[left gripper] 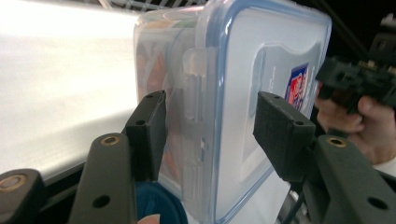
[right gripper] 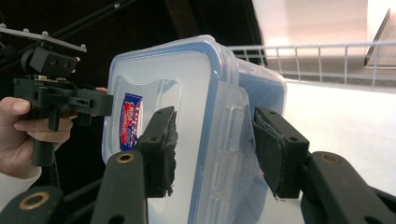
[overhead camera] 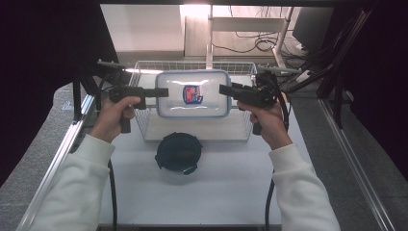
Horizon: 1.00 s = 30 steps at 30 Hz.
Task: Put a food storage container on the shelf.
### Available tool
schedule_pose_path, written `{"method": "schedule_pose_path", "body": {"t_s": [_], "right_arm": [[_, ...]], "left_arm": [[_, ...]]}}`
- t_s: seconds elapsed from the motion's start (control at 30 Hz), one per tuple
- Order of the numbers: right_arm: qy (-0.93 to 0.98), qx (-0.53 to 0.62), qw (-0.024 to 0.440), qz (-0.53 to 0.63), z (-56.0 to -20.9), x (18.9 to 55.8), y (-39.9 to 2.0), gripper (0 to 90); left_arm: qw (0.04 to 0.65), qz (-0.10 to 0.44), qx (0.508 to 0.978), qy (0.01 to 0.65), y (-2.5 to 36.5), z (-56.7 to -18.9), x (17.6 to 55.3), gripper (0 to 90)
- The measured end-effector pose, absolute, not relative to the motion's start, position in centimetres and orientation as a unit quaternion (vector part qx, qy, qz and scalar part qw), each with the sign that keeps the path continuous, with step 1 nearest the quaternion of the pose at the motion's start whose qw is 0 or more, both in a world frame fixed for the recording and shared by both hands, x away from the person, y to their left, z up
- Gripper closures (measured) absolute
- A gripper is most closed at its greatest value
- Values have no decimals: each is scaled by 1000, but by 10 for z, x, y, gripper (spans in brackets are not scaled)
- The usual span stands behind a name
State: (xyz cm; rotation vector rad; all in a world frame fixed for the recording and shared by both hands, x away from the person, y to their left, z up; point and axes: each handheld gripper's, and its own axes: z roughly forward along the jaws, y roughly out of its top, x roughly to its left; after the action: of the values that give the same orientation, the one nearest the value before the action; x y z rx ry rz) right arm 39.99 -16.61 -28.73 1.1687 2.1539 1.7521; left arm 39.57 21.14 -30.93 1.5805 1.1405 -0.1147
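Clear, hard plastic makes up the rectangular container, which sits at the upper middle of the high view, held over the wire basket between the two tools. At the left of that view the left gripper meets the box's short end; in the left gripper view its jaws straddle that end with the lid's snap clasp between them, one pad against the body wall and the other pad on the lid face, so it looks pinched on the container, top to bottom. In the middle, the blue-rimmed lid carries a red and blue label, and orange contents show dimly through the wall, so it is probably not empty and has some weight. Below it, on the white table, lies a dark round lid or bowl. At the right, the right gripper clamps the opposite end the same way across its clasp. Smooth walls may slip, so the ridged clasp zones at both ends seem the best holds; the shell is stiff yet could flex if squeezed hard, and keeping it level should stop the contents shifting.
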Motion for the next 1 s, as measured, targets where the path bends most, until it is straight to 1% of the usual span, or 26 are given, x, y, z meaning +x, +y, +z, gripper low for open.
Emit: {"method": "schedule_pose_path", "body": {"t_s": [0.03, 0.33, 0.4, 0.7, 1.0], "right_arm": [[714, 390, 59, 579, -284, 408, -165, 500], [713, 397, 46, 576, -275, 431, -162, 500], [713, 399, 44, 575, -273, 436, -162, 500], [716, 411, 33, 563, -275, 453, -159, 501], [718, 418, 25, 555, -278, 460, -160, 503]], "left_arm": [[559, -46, 671, 484, 212, -305, 401, 450], [558, -36, 669, 490, 215, -290, 419, 450], [557, -42, 666, 494, 216, -290, 427, 450], [549, -55, 663, 506, 217, -297, 441, 449], [542, -61, 663, 512, 215, -301, 445, 445]]}}
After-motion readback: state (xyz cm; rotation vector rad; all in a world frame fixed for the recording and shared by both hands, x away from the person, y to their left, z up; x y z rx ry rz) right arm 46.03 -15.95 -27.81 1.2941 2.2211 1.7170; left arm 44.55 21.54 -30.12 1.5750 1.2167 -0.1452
